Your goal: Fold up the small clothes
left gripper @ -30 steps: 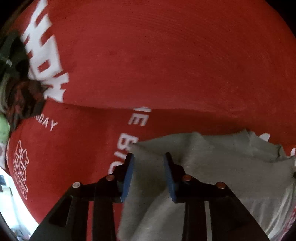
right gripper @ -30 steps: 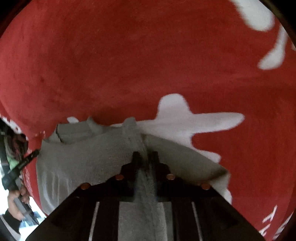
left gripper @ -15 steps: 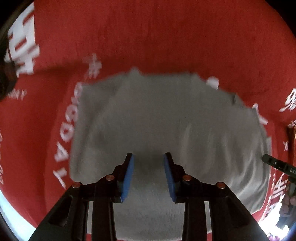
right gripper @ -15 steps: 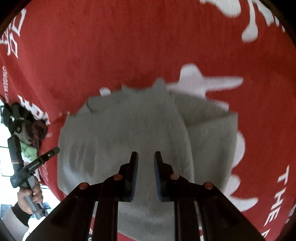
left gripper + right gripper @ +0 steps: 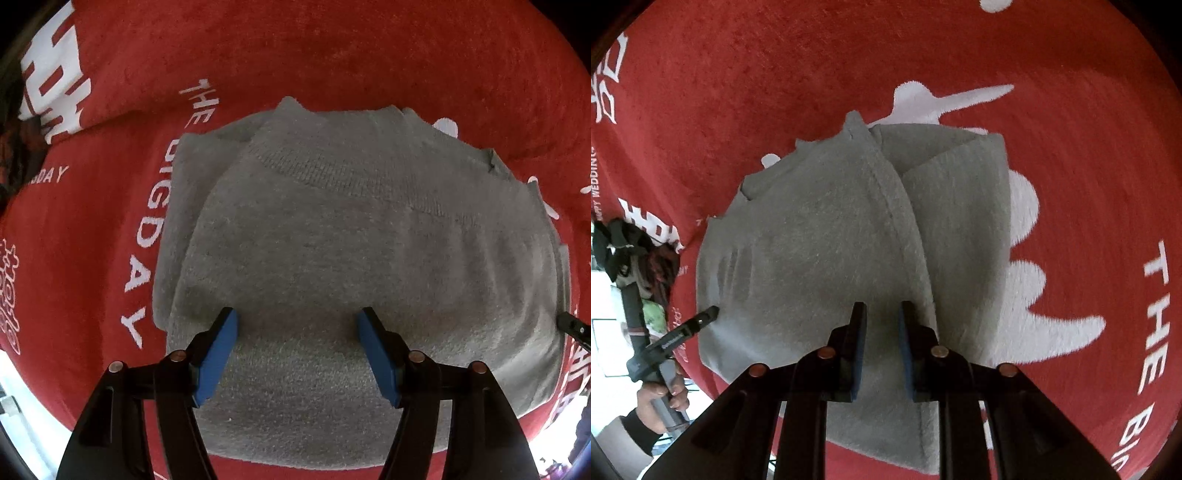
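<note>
On the red printed cloth (image 5: 332, 55), the grey knit garment (image 5: 351, 240) lay folded into a compact block, its ribbed hem uppermost and a sleeve layer showing at one side. Your left gripper (image 5: 297, 347) hovered above it, jaws just opened wide, nothing between them. Your right gripper (image 5: 881, 343) stood over the fold edge with only a narrow gap, empty too. For a clean fold, you probably needed to square the stray corners before pressing flat. Beyond the cloth's edge, a dark bundle (image 5: 635, 254) and bright floor showed.
</note>
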Motion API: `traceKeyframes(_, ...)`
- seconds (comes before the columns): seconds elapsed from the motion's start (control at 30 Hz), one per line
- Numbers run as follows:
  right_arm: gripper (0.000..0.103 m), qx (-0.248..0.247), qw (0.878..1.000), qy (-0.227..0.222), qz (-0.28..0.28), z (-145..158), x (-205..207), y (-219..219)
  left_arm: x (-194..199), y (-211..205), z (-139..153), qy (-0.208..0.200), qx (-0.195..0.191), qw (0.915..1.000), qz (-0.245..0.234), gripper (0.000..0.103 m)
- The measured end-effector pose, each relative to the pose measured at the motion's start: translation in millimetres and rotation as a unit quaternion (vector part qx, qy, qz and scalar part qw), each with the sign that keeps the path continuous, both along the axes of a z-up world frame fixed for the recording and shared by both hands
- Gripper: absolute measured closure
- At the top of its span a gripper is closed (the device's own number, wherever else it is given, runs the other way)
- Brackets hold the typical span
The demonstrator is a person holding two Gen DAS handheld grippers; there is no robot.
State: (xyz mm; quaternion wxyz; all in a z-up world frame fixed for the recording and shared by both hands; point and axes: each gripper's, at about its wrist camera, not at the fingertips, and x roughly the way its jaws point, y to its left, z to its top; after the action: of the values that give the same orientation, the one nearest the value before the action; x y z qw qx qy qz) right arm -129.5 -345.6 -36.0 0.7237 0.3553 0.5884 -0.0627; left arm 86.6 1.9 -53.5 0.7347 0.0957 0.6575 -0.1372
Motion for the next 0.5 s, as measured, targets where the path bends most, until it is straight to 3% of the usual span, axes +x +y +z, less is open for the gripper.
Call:
traceKeyframes(0.2, 0.083, 0.002, 1.000, 0.005, -0.012, 3.0, -12.4, -2.3, 3.5, -4.6, -5.2, 0.001, -0.005, 1.0000, 0.004, 0.034)
traceKeyframes(0.3, 0.083, -0.001, 1.000, 0.005, -0.025, 4.1, -16.5, -2.5, 1.1, -3.3, -5.1, -0.008, 0.005, 0.9999, -0.007, 0.024)
traceKeyframes(0.5, 0.079, -0.022, 0.999, 0.010, -0.048, 12.0, -26.7, 9.0, 7.8, -3.5, -12.6, -0.006, -0.002, 0.9995, -0.030, 0.023)
